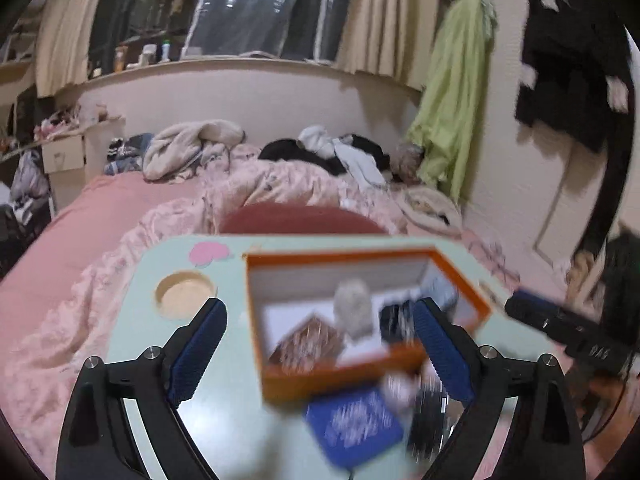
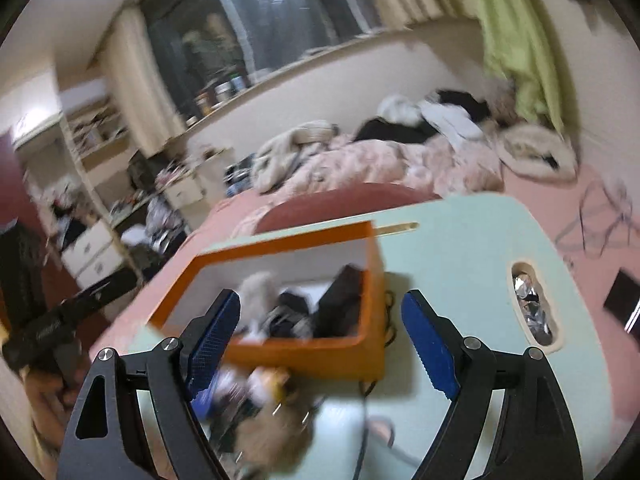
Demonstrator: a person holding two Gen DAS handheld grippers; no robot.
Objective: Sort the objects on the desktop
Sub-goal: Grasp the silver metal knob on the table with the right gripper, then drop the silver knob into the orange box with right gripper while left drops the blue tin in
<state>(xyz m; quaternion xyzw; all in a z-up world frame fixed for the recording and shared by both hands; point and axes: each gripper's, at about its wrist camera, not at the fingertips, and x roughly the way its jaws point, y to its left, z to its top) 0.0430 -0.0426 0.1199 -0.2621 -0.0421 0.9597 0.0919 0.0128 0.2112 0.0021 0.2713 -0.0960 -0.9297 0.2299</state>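
Observation:
An orange box (image 1: 340,376) stands on the pale green lap table (image 1: 160,364). Inside it lie a grey fluffy thing (image 1: 354,308), a brown patterned item (image 1: 308,344) and black items (image 1: 394,320). A blue patterned pouch (image 1: 354,426) lies in front of the box beside blurred dark objects. My left gripper (image 1: 320,308) is open, hovering over the box's near side with nothing between its pads. In the right wrist view the orange box (image 2: 312,360) is ahead and to the left. My right gripper (image 2: 321,298) is open above its near right corner, holding nothing. A blurred pile with a tan fluffy thing (image 2: 276,428) lies below.
The table has a round cup hole (image 1: 185,294) and a slot (image 2: 532,304) with shiny foil showing through. A black cable (image 2: 364,408) runs in front of the box. The table rests on a pink bed (image 1: 80,216) strewn with clothes. A dark phone (image 2: 622,304) lies at right.

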